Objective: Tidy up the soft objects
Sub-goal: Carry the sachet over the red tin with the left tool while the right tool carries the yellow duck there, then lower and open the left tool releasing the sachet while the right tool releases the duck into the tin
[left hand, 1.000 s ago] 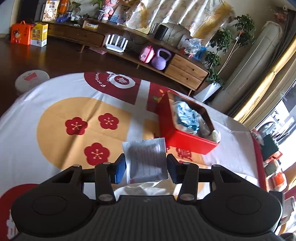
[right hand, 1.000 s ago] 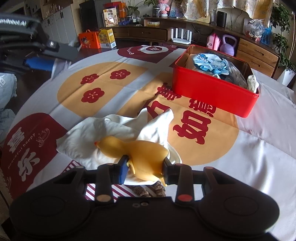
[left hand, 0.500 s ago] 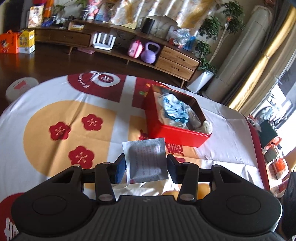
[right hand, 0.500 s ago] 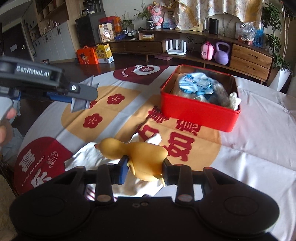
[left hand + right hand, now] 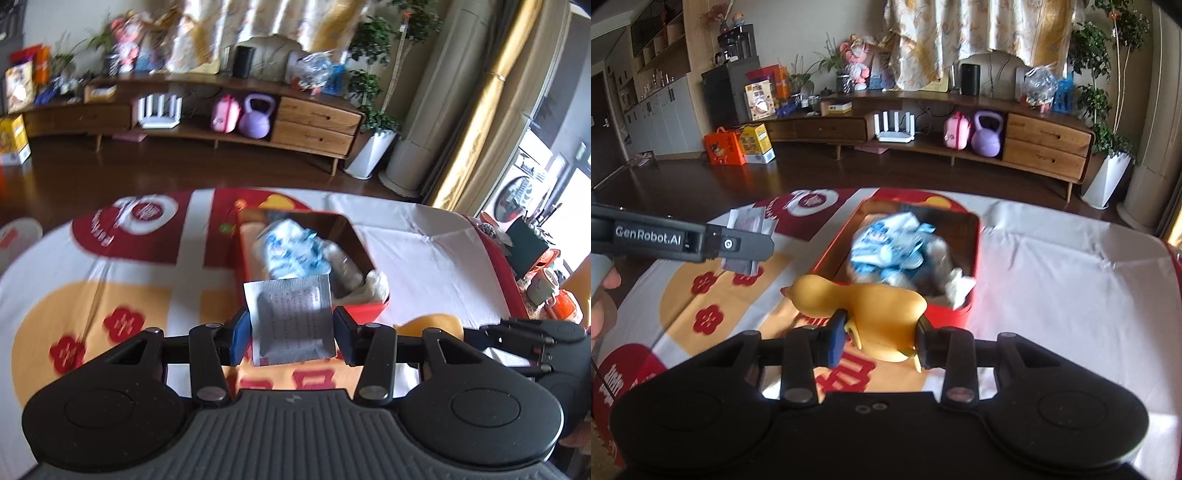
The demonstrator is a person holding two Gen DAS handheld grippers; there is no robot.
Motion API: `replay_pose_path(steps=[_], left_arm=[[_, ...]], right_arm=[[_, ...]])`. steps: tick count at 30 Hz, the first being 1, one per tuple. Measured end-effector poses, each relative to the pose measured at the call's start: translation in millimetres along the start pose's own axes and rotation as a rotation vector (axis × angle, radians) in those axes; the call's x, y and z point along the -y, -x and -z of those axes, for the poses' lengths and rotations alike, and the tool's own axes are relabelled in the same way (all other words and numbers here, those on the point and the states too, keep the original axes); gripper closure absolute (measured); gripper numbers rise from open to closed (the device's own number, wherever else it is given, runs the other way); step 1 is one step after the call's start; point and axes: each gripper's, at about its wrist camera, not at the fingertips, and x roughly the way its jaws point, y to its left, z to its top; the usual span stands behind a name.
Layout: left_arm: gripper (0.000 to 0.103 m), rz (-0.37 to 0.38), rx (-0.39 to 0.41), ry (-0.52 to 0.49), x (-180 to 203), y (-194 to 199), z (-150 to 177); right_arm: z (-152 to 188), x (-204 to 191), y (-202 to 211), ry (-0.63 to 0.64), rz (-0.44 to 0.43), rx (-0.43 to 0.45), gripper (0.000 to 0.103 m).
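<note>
Red box sits on the printed tablecloth, already holding a blue-and-white packet plus some pale crumpled soft items at its near end. Yellow rubber duck is clamped between the right gripper pads, held in the air just in front of the box's near wall, head pointing left in the right wrist view. Silver foil sachet is pinched upright between the left gripper pads, printed side toward the camera, its top edge overlapping the box's near rim in the left wrist view; whether it's over the box or short of it, can't tell. Both grippers closed on their loads, neither touching the box. Left gripper shows at the left edge of the right wrist view with a hand behind it. Background: low wooden sideboard with a purple kettlebell and a white router, potted plant at right.
</note>
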Motion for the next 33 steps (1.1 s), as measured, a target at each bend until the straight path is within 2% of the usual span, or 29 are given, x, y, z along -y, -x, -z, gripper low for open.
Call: replay_pose_path(steps=[6, 14, 25, 33], left_arm=[[0.056, -0.012, 0.004, -0.065, 18.4, -32.0, -29.9], [0.056, -0.029, -0.014, -0.064, 20.4, -87.1, -56.2], [0.056, -0.074, -0.07, -0.062, 13.9, -159.2, -58.8], [0.056, -0.085, -0.108, -0.062, 5.4, -188.2, -50.9]], right_arm=[[-22.0, 18.2, -23.2, 0.005, 0.033, 0.02, 0.066], [-32.9, 29.9, -63.7, 0.034, 0.048, 0.002, 0.066], [-31.9, 38.3, -117.1, 0.05, 0.052, -0.067, 0.065], [-25.1, 35.7, -134.1, 0.091, 0.046, -0.092, 0.064]])
